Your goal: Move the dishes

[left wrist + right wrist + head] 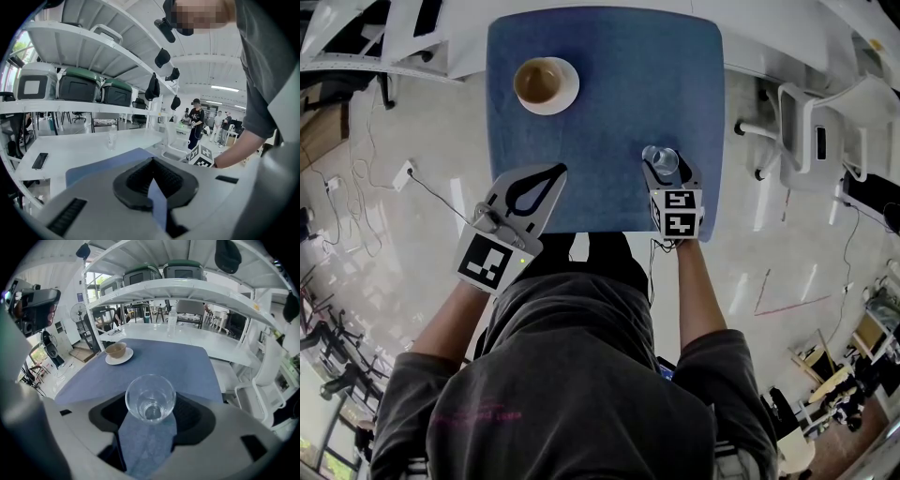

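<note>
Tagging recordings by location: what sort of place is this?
Likely a lab or workshop hall: white shelving, storage crates on it, a white office chair, people standing in the background.

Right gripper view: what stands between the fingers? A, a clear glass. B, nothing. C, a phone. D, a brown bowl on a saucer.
A: a clear glass stands on the blue mat between the fingers of the right gripper; the brown bowl sits far off.

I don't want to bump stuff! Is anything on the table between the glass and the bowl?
Nothing. In the right gripper view, only bare blue tabletop runs from the glass to the brown bowl on its white saucer. The head view agrees.
</note>
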A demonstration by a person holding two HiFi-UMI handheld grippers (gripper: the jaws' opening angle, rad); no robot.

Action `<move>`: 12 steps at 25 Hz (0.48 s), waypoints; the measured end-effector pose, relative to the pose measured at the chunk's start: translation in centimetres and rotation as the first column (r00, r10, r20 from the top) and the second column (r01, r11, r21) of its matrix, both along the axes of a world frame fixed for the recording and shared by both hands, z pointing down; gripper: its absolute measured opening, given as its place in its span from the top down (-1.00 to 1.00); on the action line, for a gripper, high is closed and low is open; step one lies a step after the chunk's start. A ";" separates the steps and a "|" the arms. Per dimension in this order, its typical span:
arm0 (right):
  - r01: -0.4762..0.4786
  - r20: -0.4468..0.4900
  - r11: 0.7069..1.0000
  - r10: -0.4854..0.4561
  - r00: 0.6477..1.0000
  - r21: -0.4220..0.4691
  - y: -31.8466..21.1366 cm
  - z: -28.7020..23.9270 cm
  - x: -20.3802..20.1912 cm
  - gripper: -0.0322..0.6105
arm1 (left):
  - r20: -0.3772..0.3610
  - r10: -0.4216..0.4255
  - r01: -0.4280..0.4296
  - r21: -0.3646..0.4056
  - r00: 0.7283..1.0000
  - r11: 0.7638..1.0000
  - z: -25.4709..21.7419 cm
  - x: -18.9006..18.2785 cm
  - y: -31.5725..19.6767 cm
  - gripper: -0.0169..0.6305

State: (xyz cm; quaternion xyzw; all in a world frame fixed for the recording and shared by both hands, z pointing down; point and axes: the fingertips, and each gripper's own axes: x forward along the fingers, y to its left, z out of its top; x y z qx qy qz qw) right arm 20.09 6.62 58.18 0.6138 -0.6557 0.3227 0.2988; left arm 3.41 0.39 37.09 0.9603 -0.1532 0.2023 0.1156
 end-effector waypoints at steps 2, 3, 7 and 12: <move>-0.006 0.004 1.000 0.006 1.000 0.004 0.0 -0.1 0.0 0.02 | 0.000 0.001 -0.001 0.001 1.000 1.000 0.0 0.0 0.0 0.94; -0.008 0.005 1.000 0.008 1.000 0.006 -0.1 -0.1 0.0 0.01 | 0.000 0.000 0.000 0.000 1.000 1.000 0.0 0.0 0.0 0.94; -0.014 -0.008 1.000 0.015 1.000 0.012 0.0 -0.3 0.0 0.01 | -0.001 0.001 -0.001 0.000 1.000 1.000 0.0 -0.2 0.3 0.94; -0.015 -0.019 1.000 0.015 1.000 0.023 0.3 -0.9 0.2 0.01 | -0.007 0.004 -0.004 0.006 1.000 1.000 -0.3 -0.2 0.6 0.94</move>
